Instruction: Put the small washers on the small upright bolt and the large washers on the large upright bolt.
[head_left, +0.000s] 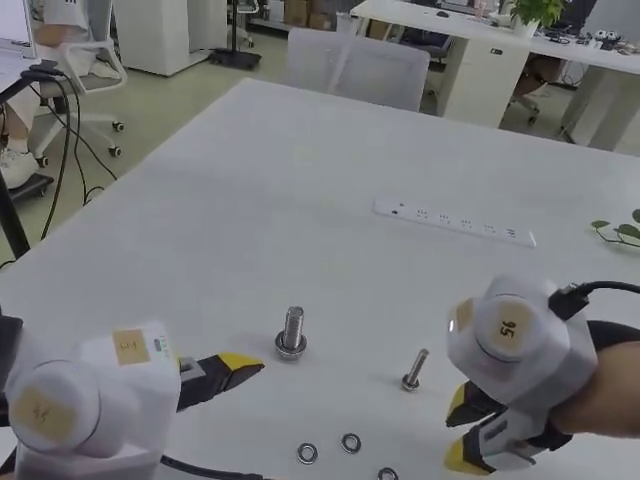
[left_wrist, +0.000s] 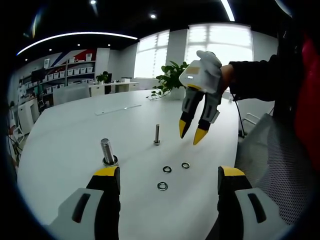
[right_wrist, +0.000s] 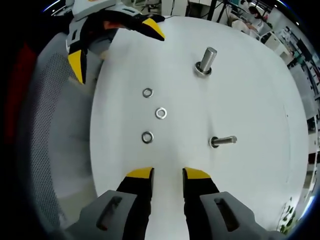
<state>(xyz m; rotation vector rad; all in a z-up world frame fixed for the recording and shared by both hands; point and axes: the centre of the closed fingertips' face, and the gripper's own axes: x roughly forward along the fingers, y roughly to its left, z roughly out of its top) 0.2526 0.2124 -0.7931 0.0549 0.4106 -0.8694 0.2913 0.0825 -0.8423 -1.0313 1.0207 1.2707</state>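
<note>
Three washers (head_left: 350, 442) lie flat on the white bench (head_left: 300, 200), loose and apart from one another, near the person's edge. In the head view they sit at about 5 o'clock from the large bolt (head_left: 291, 333) and 7 o'clock from the small bolt (head_left: 414, 370), both of which stand on their heads with the threads up. I cannot tell which washers are small and which large. The left claw (left_wrist: 168, 172) is spread wide and empty, at roughly 8 o'clock of the large bolt. The right claw (right_wrist: 168, 174) has its jaws nearly together with a narrow gap, gripping nothing, at about 5 o'clock of the small bolt. The washers look like thin metal rings, so they should be light, rigid and slick. Because they lie flush on a smooth top, a pinch from straight above would likely skate off. It would be better to work one jaw tip under an edge, or press on the rim to tip it up, then hold across the outer rim so the hole stays free for the bolt. They will not crush, but they could flick away.
</note>
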